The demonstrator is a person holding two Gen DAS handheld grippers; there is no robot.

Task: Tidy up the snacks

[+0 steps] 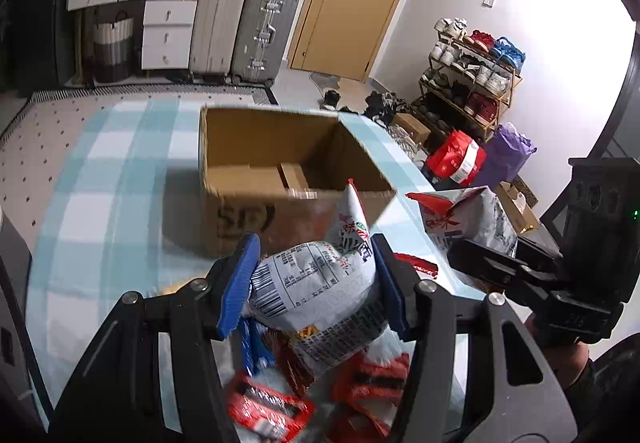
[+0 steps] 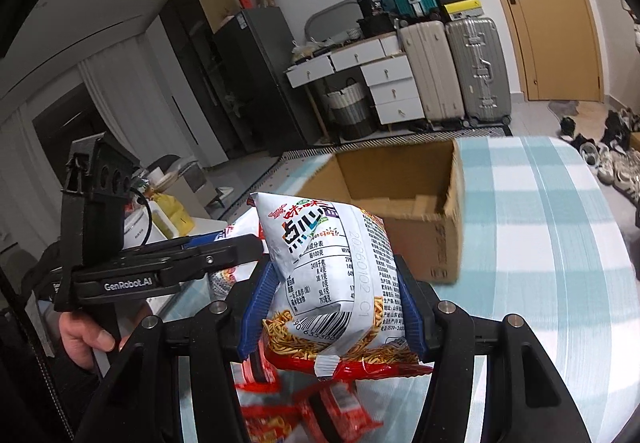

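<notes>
Nearest, left gripper (image 1: 316, 279): blue pads pressed on both sides of a white noodle-snack bag (image 1: 320, 283), jaws narrow, bag held clear above the table.
Nearest, right gripper (image 2: 332, 307): blue pads clamped on a second white snack bag (image 2: 336, 275), which stands upright between them, its barcode and red lower seam facing the camera.
Table (image 2: 540, 263): covered in a blue-and-white checked cloth, the largest surface in both views.
Cardboard box (image 1: 288, 171): open-topped and sitting on the cloth beyond both held bags; inside, only its folded bottom flaps show.
Red snack packets (image 1: 272, 407): loose pile on the table directly under the grippers.
Hand (image 2: 86, 339): wrapped around the left gripper's handle, at the right wrist view's left edge.
</notes>
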